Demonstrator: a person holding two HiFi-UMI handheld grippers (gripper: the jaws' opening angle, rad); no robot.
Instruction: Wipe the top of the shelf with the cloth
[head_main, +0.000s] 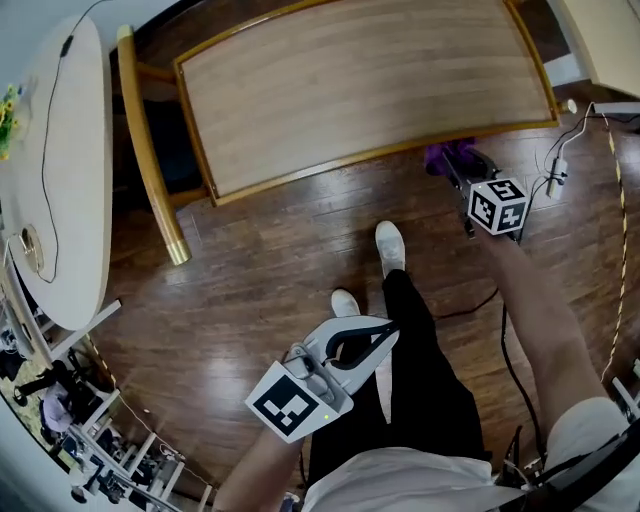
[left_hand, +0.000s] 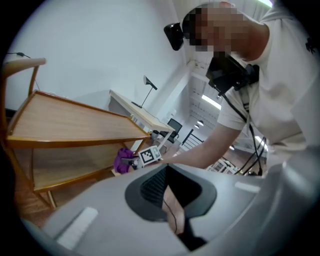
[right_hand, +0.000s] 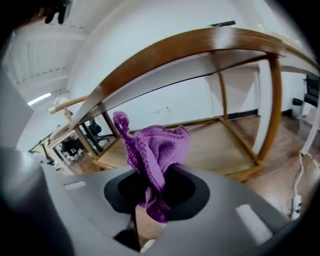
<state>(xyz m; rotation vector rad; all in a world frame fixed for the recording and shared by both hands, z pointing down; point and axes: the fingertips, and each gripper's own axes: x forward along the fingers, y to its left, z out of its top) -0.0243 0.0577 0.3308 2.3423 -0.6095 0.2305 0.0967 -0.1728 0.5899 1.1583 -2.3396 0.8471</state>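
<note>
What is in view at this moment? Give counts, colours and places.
shelf: one, light wood top, yellowish frame, ahead of the person
cloth: one, purple, by the shelf's front edge, lower than its top
table: one, white, rounded, left of the shelf
cables: a few, pale and black, on the floor at the right
floor: dark wood boards
rack: one, white frame, lower left; contents too small to tell
shoes: two, white, on the floor before the shelf
trousers: black
left gripper: pale grey, shut, empty, low by the legs
right gripper: pale grey, shut on the cloth
</note>
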